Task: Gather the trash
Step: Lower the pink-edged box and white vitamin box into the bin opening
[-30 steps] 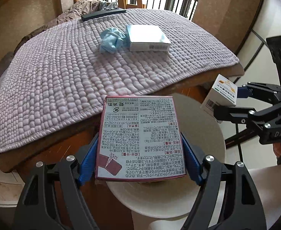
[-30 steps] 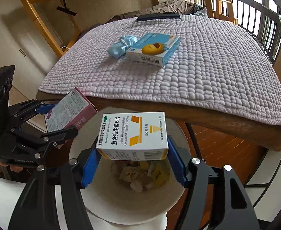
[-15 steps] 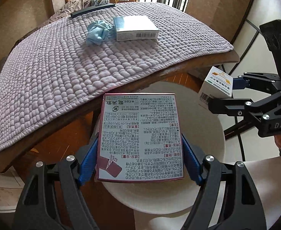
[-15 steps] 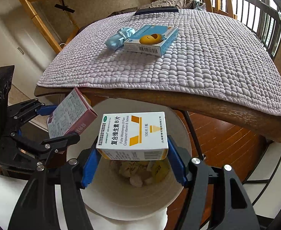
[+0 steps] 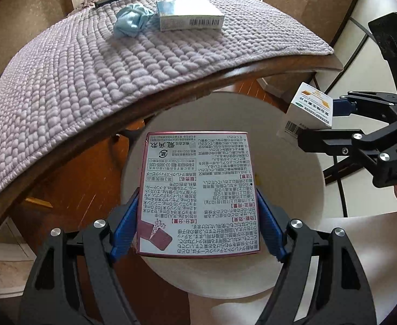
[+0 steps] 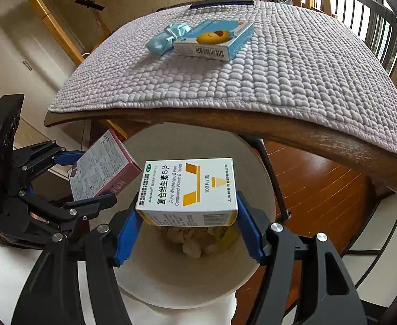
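Left wrist view: left tongs clamp maroon box over white bin, lower than a second ago, bench edge now farther up frame. Right tongs grip white vitamin box above the bin, unchanged. Bench: lilac mat, blue box, blue wrapper. Wooden floor.

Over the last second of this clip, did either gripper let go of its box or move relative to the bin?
Neither let go. The left gripper has carried its maroon box from the table edge to above the bin. The right gripper still holds the white vitamin box over it.
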A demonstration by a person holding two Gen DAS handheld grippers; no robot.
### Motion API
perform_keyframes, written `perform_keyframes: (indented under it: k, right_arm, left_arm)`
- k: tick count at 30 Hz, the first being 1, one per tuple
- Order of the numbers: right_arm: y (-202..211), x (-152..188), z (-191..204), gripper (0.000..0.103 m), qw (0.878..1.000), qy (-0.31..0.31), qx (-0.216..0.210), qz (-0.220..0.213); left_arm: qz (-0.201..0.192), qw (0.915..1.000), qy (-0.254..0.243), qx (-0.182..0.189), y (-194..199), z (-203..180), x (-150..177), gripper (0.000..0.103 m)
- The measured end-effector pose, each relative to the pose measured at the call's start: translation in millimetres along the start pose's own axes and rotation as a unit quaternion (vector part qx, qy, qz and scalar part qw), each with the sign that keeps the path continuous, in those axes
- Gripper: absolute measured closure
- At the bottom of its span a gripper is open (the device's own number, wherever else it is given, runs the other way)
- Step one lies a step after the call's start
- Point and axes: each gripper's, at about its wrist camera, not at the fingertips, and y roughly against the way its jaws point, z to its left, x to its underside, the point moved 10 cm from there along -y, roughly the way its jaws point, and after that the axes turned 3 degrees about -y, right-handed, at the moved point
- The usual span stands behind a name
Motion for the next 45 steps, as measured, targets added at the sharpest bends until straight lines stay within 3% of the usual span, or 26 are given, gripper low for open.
perform_keyframes:
  k: [20, 45]
  right_arm:
    - [-26.9, 9.8, -1.4, 0.039, 1.000, 0.009, 0.008, 0.026]
    - [-47.7, 19.9, -11.4, 0.038, 0.999, 0.005, 0.018, 0.045]
  left_arm:
    - [0.014, 0.9997, 0.011, -0.014, -31.1, 5.7, 13.4, 0.024]
    - [0.025, 0.9994, 0.003, -0.023, -77.8, -13.3, 25.5, 0.024]
